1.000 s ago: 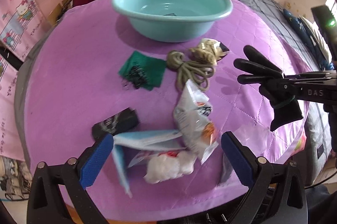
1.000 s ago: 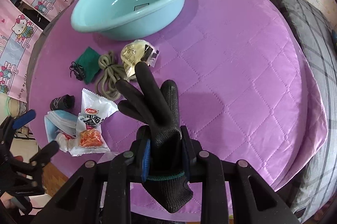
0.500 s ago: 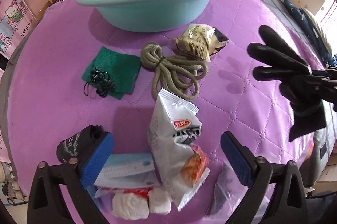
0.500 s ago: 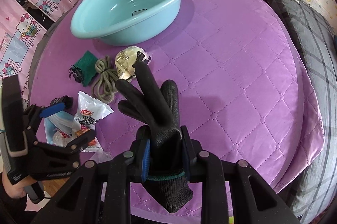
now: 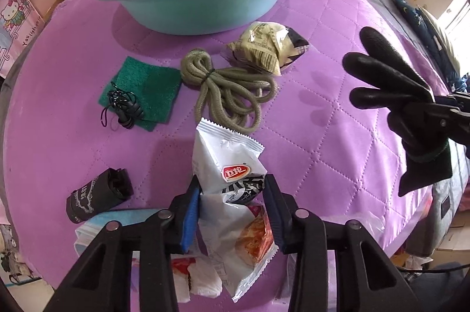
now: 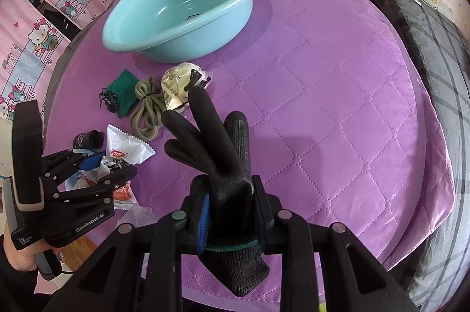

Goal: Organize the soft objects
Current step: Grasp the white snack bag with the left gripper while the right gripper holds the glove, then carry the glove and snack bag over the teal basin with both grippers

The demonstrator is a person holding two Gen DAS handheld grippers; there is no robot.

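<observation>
A white snack packet with a red logo lies at the near edge of the purple quilted table. My left gripper stands over it with its jaws closing, and both pads touch the packet's crumpled sides. From the right wrist view the same left gripper sits on the snack packet. My right gripper is shut on the cuff of a black glove, held above the table with its fingers spread. The black glove hangs at the right of the left wrist view. An empty teal basin stands at the back.
Between basin and packet lie an olive rope bundle, a beige wrapped packet and a green cloth with black hair ties. A black rolled pouch, a pale blue pack and white wadding crowd the near edge.
My left gripper came down and forward over the snack packet, and its jaws went from wide apart to pressing the packet's sides. The right gripper and glove stayed put.
</observation>
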